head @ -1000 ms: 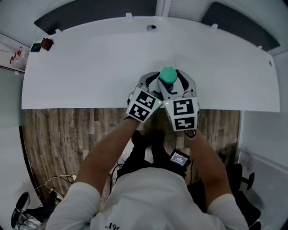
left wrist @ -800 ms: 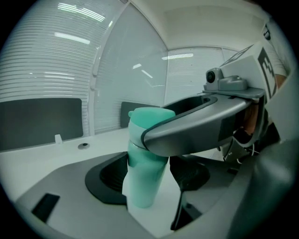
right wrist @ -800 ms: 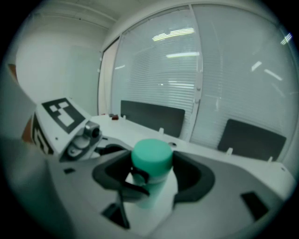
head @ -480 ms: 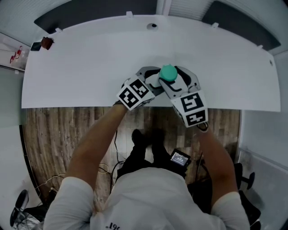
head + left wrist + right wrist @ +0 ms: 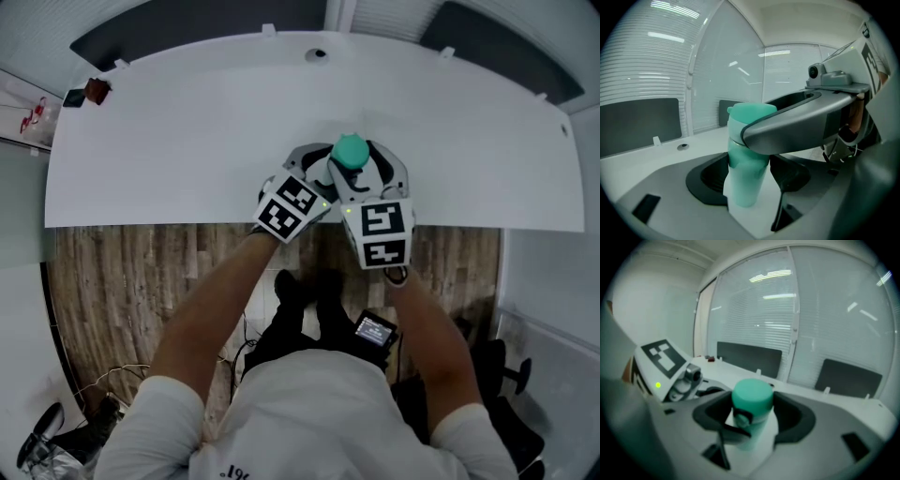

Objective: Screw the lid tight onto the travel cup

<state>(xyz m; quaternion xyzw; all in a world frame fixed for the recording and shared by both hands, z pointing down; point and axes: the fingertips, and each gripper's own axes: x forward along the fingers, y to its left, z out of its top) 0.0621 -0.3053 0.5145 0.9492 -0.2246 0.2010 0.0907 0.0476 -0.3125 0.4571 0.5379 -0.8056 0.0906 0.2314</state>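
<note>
A teal travel cup (image 5: 350, 152) stands upright on the white table (image 5: 169, 141), near its front edge. My left gripper (image 5: 317, 172) comes in from the lower left and is shut on the cup's body (image 5: 744, 174), low down. My right gripper (image 5: 362, 174) reaches from below and is shut on the teal lid (image 5: 751, 397), its dark pads on either side. In the left gripper view a grey right finger (image 5: 801, 126) crosses just under the lid (image 5: 751, 111). In the right gripper view the left gripper's marker cube (image 5: 663, 357) shows at the left.
The table's front edge (image 5: 187, 225) runs just behind my grippers, with wood floor below it. A small red-brown object (image 5: 96, 91) lies at the far left corner. A round hole (image 5: 319, 56) sits at the back edge. Windows with blinds stand beyond the table.
Half a second ago the two marker cubes were splayed apart, left one leftward and right one rightward. Both have swung back together below the cup, which has stayed in place.
</note>
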